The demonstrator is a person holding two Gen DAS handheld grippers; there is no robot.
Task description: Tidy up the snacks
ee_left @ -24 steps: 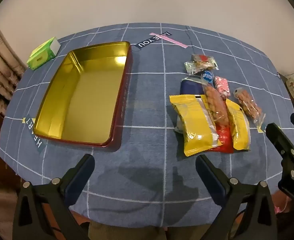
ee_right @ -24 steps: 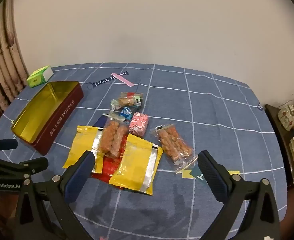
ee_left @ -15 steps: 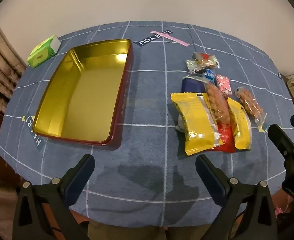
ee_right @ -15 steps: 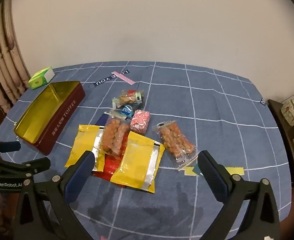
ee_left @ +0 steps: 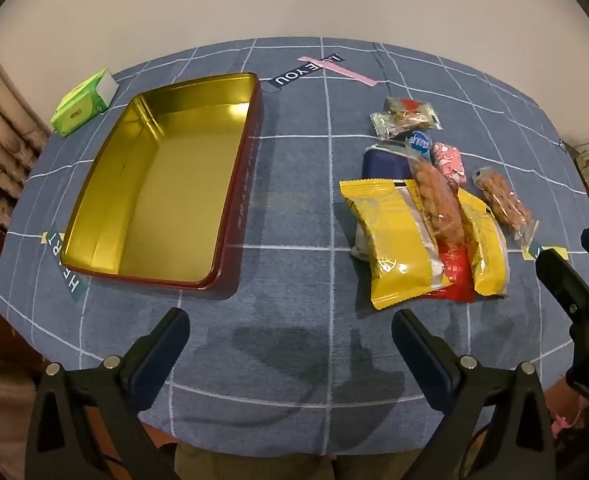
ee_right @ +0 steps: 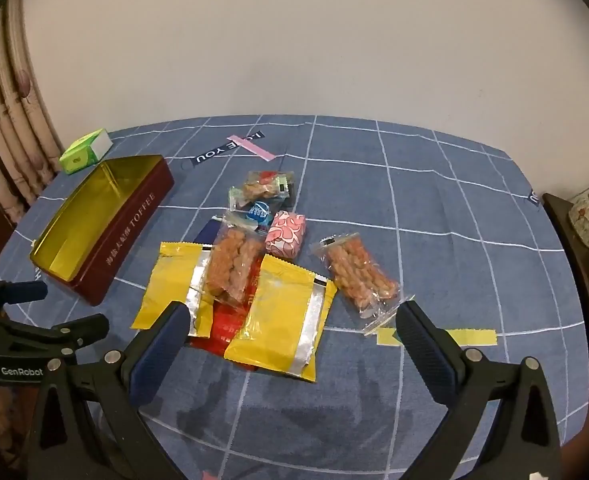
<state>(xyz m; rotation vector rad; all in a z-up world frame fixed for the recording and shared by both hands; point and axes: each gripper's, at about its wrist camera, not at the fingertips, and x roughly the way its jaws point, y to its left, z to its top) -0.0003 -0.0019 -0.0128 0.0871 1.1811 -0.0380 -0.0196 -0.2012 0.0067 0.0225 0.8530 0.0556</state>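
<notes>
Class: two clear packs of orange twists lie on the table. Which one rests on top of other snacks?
The left pack: it lies across a yellow packet. The right pack lies alone on the cloth.

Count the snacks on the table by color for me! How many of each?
Yellow packets: 2
Clear packs of orange-brown twists: 2
Red packet: 1
Pink patterned packet: 1
Dark blue packet: 1
Small blue-and-white round candy: 1
Clear packet with brown pieces: 1
Total: 9 snacks, all outside the tin.
</notes>
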